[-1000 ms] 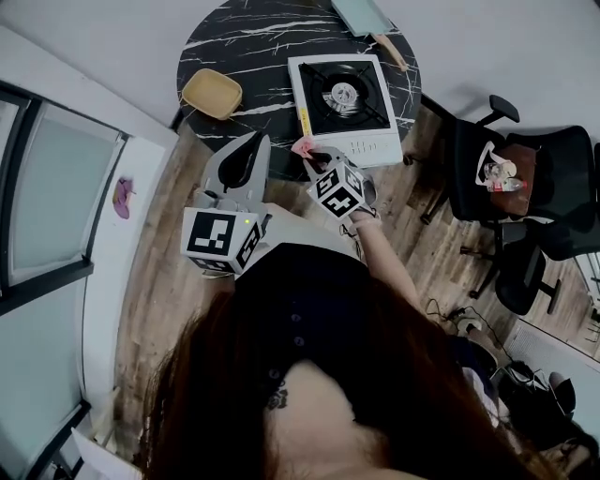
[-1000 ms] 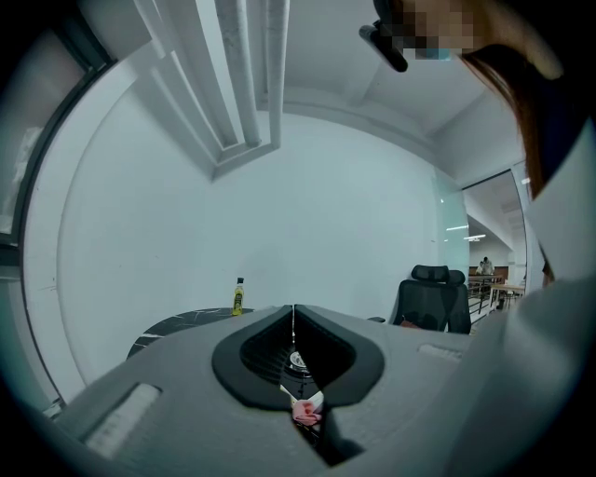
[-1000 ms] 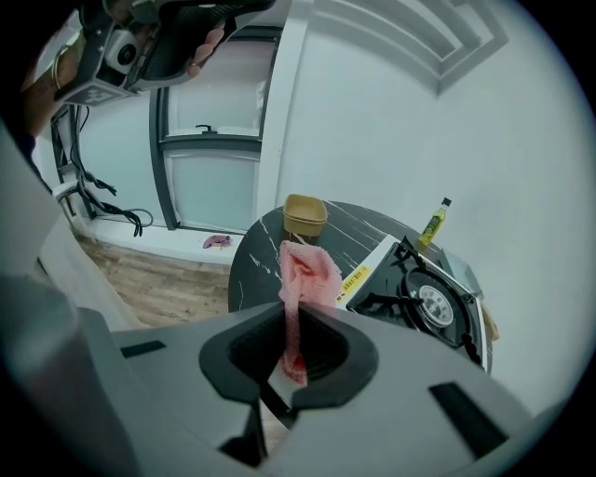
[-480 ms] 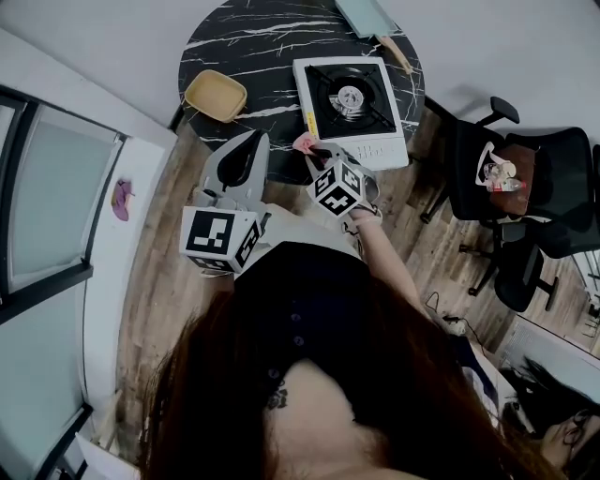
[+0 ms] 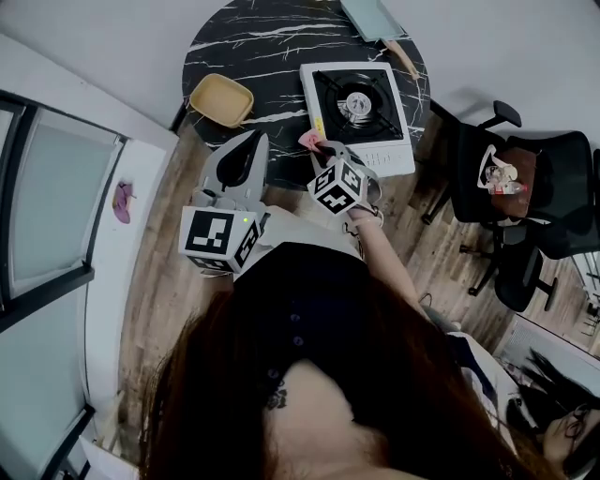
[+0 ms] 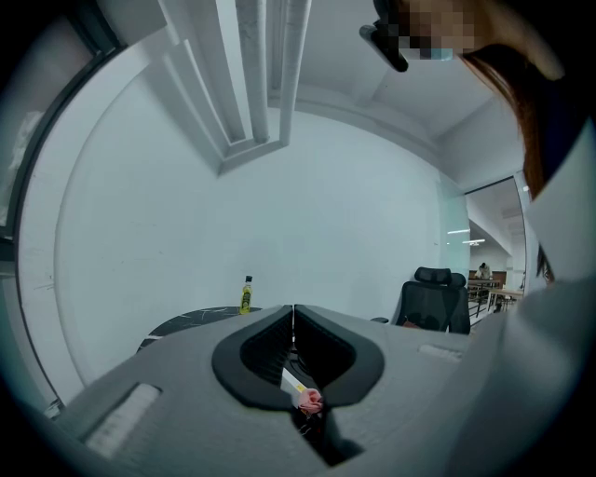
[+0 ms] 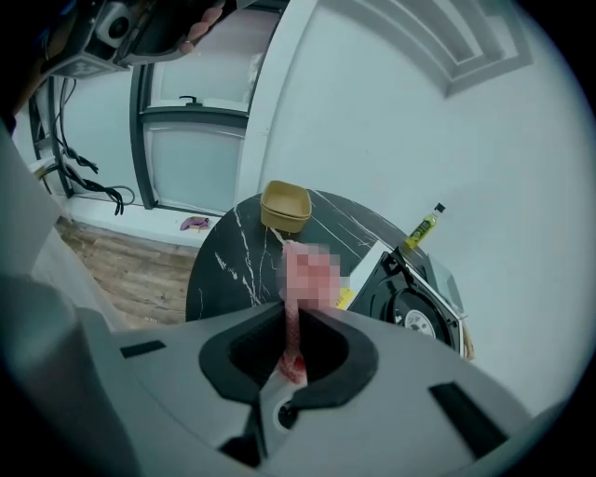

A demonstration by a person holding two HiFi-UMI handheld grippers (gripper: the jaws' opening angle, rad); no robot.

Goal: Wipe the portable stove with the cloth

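The white portable stove with its black burner top sits on the right part of the round black marble table. My right gripper is shut on a pink cloth, just off the stove's near left corner. In the right gripper view the cloth stands up between the jaws, with the stove ahead to the right. My left gripper hangs over the table's near edge, left of the cloth, shut with nothing in it.
A yellow bowl stands on the table's left part. A teal board lies at the far edge, and a small yellow bottle stands behind the stove. Black office chairs are at the right. A window wall runs along the left.
The table and stove have slid slightly right and down in the head view. Both grippers have hardly moved, and the right one still holds the cloth.
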